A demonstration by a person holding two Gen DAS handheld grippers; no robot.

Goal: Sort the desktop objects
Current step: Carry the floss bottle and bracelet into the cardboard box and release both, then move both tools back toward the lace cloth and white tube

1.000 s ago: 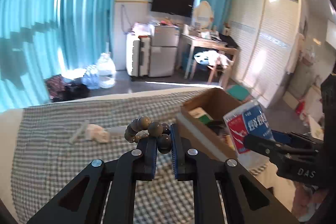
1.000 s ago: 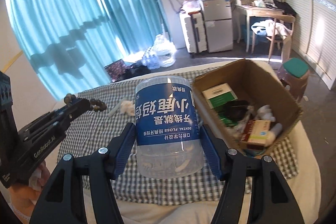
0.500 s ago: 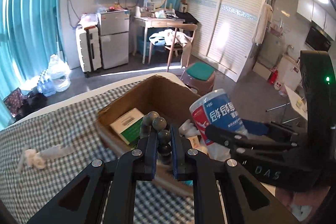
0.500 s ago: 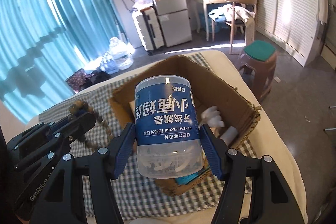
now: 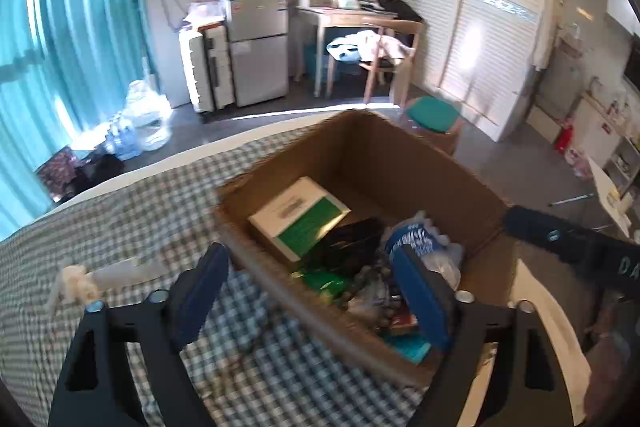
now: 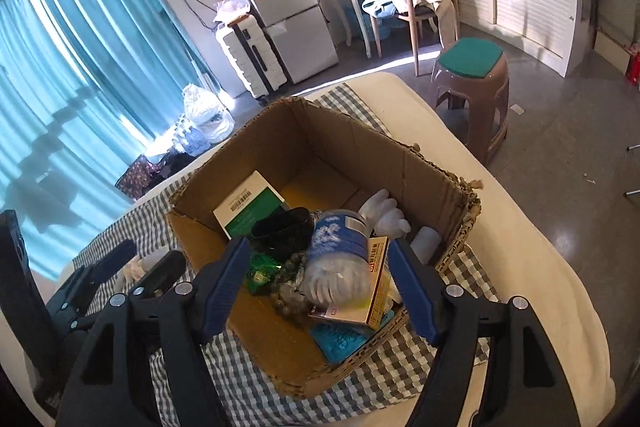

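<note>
Lying tilted inside the open cardboard box (image 6: pixel 436 187), near-right of its middle: clear plastic floss jar (image 6: pixel 340 259) with blue label, white lettering, blurred in both views. Rested on a flat beige carton (image 6: pixel 370 291), cap end toward the far side. Beside it, to the left: string of dark round beads (image 6: pixel 286 291), heaped on the box floor. Also in the box: green-and-white flat pack (image 6: pixel 248 211) leaning at the far-left wall, black glossy case (image 6: pixel 282 231), green wrapper (image 6: pixel 260 269), white lumpy piece (image 6: pixel 386 213) at the far right, teal textured item (image 6: pixel 340 341) at the near corner.

Left gripper (image 5: pixel 316 295): jaws opening, spread wide, blue pads bare, gripped nothing; near wall of the box passed between them. Right gripper (image 6: pixel 320 287): jaws opening, jar seen between the pads but clear of both, so not gripped.

Left-wrist view only: white crumpled scrap and clear tube (image 5: pixel 100 275) on the cloth, left of the box; right gripper's dark finger at the right edge. Right-wrist view only: brown plastic stool (image 6: pixel 472 83) with green seat in full, torn corrugated rim at the box's right corner, left gripper's black frame at the near left.

Box of rough brown corrugate, rectangular, flaps gone. Sat on a grey-white checked cloth (image 6: pixel 256 387), woven, over a cream surface with rounded edge.
</note>
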